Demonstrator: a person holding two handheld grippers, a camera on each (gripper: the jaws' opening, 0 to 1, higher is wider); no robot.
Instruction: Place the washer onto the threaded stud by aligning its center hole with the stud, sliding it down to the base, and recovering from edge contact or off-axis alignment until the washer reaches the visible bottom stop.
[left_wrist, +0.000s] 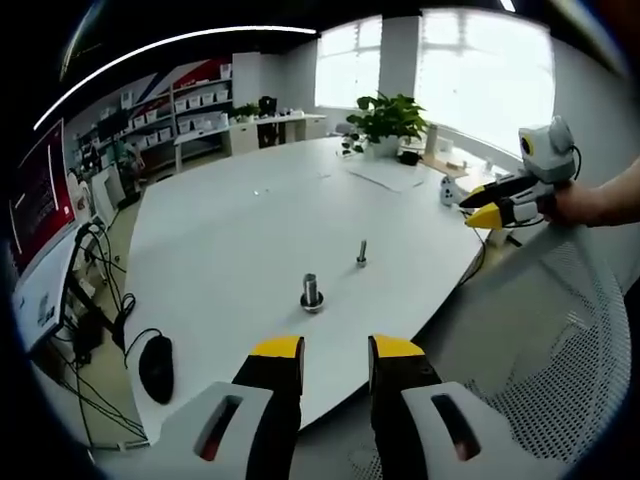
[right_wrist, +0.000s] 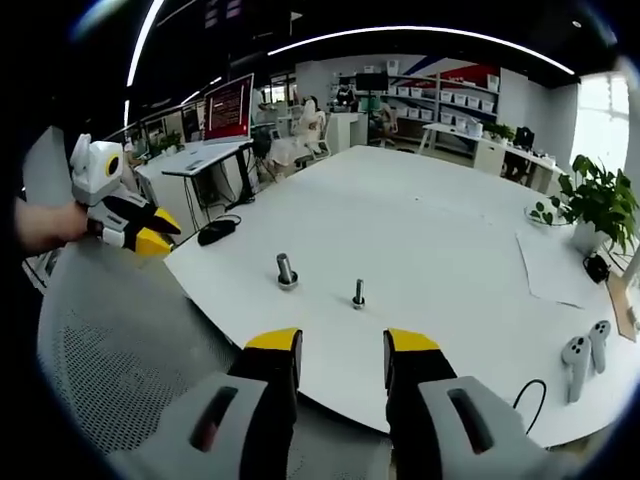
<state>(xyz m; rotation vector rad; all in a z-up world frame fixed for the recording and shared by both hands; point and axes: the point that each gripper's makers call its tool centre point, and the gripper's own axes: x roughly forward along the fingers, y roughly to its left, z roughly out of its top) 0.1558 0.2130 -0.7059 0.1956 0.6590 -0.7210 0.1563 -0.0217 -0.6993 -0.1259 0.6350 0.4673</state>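
Observation:
Two small metal parts stand on the white table (left_wrist: 230, 230). The thicker threaded stud (left_wrist: 311, 292) (right_wrist: 286, 270) has a wider ring at its base; it is too small to tell whether that ring is the washer. A thinner stud (left_wrist: 361, 253) (right_wrist: 357, 293) stands a little apart from it. My left gripper (left_wrist: 337, 350) hangs off the table's near edge, open and holding nothing. My right gripper (right_wrist: 342, 342) is likewise open and holding nothing, short of the table edge. Each gripper appears in the other's view, the right gripper (left_wrist: 490, 212) and the left gripper (right_wrist: 145, 235), each held by a hand.
A mesh chair back (left_wrist: 560, 340) (right_wrist: 110, 340) lies between the grippers and the table. A black mouse (left_wrist: 156, 367) (right_wrist: 215, 232) with its cable sits near one edge. Potted plant (left_wrist: 385, 118), papers (left_wrist: 390, 172) and two white controllers (right_wrist: 580, 355) occupy the far side.

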